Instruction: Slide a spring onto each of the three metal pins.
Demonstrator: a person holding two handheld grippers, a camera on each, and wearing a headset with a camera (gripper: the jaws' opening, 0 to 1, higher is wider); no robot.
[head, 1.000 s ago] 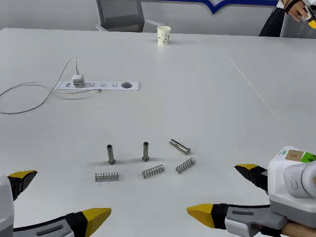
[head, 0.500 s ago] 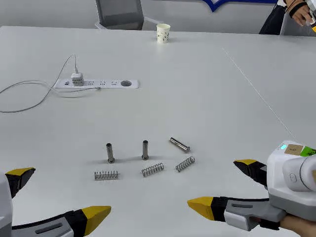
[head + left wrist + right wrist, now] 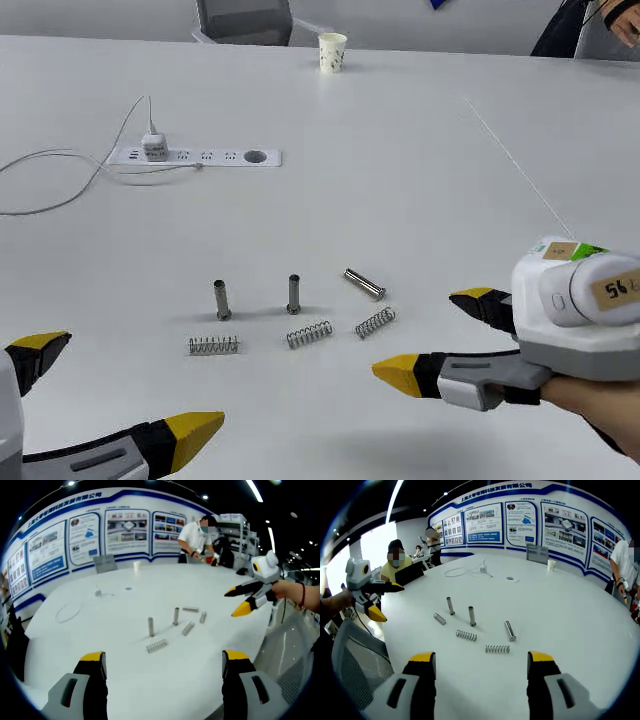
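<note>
— Toward the near edge of the table (image 3: 420, 180): what's laid out?
— Row of three pins. First pin (image 3: 221, 299) and second pin (image 3: 293, 294) stand upright, apart from each other. Third pin (image 3: 364, 284) lies on its side at the end of the row nearer the right-hand edge.
— Springs?
— Three, all lying flat on the table, one just on the near-edge side of each pin: first spring (image 3: 213, 345), second spring (image 3: 309, 334), third spring (image 3: 375, 322). Each is close to its pin but apart from it. All three pins are bare.
— Grippers?
— Left gripper (image 3: 120, 385) is at the near-edge side, well apart from the row, jaws spread wide with nothing between them. Right gripper (image 3: 435, 335) hovers beside the third spring on the right-hand-edge side, not touching it. Its jaws are released and empty too, tips pointing at the row.
— Anything else on the table?
— Power strip (image 3: 200, 157) with a white plug (image 3: 154, 148) in it, further in toward the far edge. Paper cup (image 3: 332, 50) sits right by the far edge, with a chair (image 3: 243, 18) behind that edge.
</note>
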